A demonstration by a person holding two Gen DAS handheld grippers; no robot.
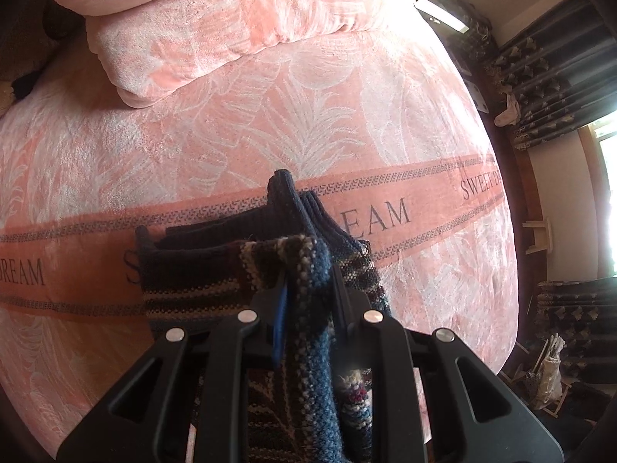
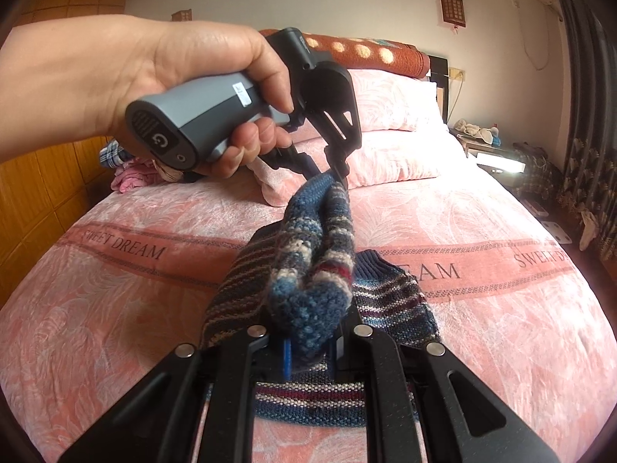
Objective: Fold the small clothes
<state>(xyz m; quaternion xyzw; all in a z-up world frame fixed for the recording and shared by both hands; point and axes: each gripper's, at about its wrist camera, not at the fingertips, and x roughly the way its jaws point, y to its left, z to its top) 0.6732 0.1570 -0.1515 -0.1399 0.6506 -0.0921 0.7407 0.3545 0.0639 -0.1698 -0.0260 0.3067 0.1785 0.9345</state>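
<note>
Both grippers pinch one striped knit garment [image 2: 308, 247] over the pink bedspread [image 2: 115, 308]: right gripper [image 2: 308, 341] closed on its near end, left gripper [image 2: 339, 171] at twelve o'clock, hand [image 2: 185, 77] seen only from the right wrist.

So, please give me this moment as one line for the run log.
step: folding | item: blue striped knitted garment | left gripper: shut on garment edge | right gripper: shut on garment edge | surface: pink patterned bed blanket

Bed [image 2: 115, 308] fills most of both views, w/ pink leaf-pattern blanket [image 1: 308, 115] & darker "SWEET DREAM" band across mid-frame. On it: striped knit garment [image 2: 389, 297] lower centre, partly lifted; two pink pillows [image 2: 389, 131] upper centre; crumpled clothes [image 2: 131, 177] at left edge.
</note>
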